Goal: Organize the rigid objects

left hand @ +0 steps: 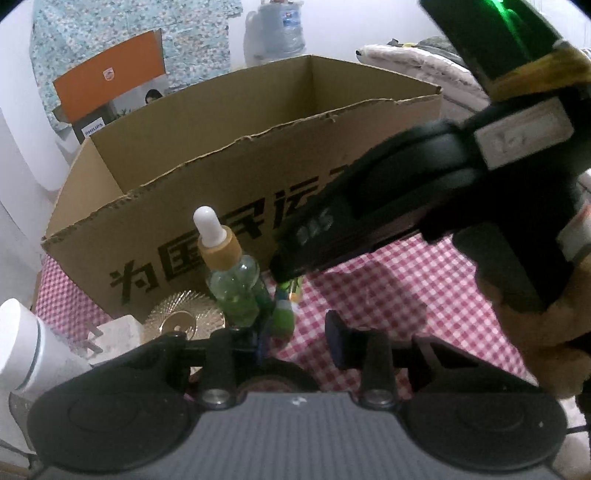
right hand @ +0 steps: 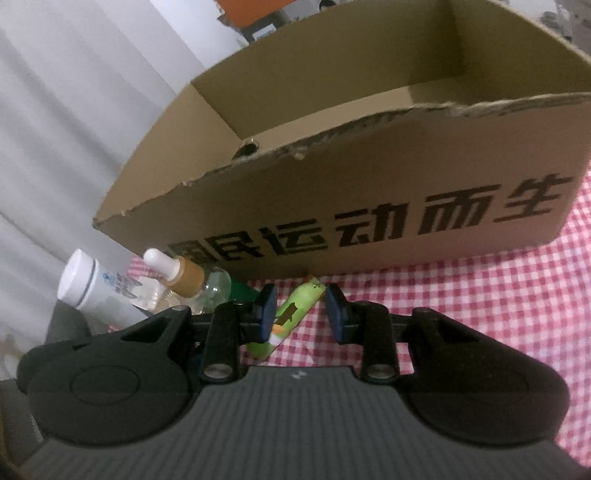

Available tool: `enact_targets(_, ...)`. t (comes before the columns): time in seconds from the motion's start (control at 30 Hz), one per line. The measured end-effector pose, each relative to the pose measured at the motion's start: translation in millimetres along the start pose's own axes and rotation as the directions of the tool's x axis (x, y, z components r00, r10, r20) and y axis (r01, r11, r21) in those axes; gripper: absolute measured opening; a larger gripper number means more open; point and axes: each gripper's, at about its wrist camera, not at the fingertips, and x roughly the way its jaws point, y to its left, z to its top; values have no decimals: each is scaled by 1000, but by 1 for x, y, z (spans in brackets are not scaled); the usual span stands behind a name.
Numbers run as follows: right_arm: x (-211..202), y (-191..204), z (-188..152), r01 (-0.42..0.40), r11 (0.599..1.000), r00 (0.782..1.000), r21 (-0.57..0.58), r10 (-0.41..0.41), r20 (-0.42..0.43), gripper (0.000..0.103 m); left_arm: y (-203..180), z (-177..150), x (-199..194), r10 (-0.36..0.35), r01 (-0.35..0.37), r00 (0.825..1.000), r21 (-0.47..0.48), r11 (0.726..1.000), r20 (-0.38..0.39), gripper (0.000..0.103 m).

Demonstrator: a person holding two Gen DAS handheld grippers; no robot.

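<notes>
- Right gripper [right hand: 300, 314] straddling green tube [right hand: 291, 317] lying before cardboard box [right hand: 369, 206]; long axis running 1-to-7 o'clock; left pad seemingly touching, right pad clear.
- Left gripper [left hand: 295, 332] narrowed, gripping nothing visible; dropper bottle [left hand: 231, 273] at 11 o'clock.

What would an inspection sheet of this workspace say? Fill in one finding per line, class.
Surface: red-and-white checked cloth.
Job's things: open cardboard box, no contents visible; dropper bottle upright in front of it; green tube lying on the cloth; white bottle at the left edge.
Clutter: gold ribbed disc beside the dropper bottle.
Grippers: right gripper jaws apart around the green tube, far pad clear of it; left gripper jaws apart, no grip seen.
Cables: nothing seen.
Surroundings: orange carton, water jug, white curtain.
</notes>
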Motion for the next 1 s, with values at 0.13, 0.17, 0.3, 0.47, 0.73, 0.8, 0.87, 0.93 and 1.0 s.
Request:
enact_targets(0.13, 7, 8, -2, 22, 999, 1000, -46, -22, -8, 26, -1, -2, 2, -28, 28, 1000, 1, 1000, -1, 30)
enact_targets(0.17, 8, 8, -2, 24, 999, 1000, -49, -25, -8, 24, -2, -2, 1, -37, 37, 999, 6, 999, 4, 30)
enact_targets(0.3, 7, 6, -8, 30, 999, 1000, -46, -30, -8, 22, -10, -5, -2, -53, 53, 998, 32, 998, 19, 30)
enact_targets(0.47, 1, -3, -15, 23, 1000, 1000, -9, -23, -3, 20, -15, -6, -3, -37, 36, 999, 48, 998, 20, 31)
enact_targets(0.73, 1, -14, -22, -32, 996, 999, 78, 33, -6, 18, -12, 1, 16, -78, 78, 997, -7, 997, -22, 25)
enact_targets(0.8, -3, -21, -25, -51, 993, 999, 104, 53, -13, 18, -11, 0, 15, -91, 91, 995, -14, 996, -27, 12)
enact_targets(0.87, -8, -27, -29, -71, 989, 997, 128, 75, -22, 18, -12, -2, 13, -97, 97, 995, -5, 995, -31, 11)
enact_targets(0.93, -12, -28, -36, -85, 986, 996, 145, 90, -30, 18, -14, -6, 9, -112, 112, 993, 4, 994, -39, 11)
enact_targets(1.0, -17, -31, -42, -97, 982, 994, 164, 104, -35, 17, -16, -11, 4, -133, 134, 990, 11, 991, -45, 11)
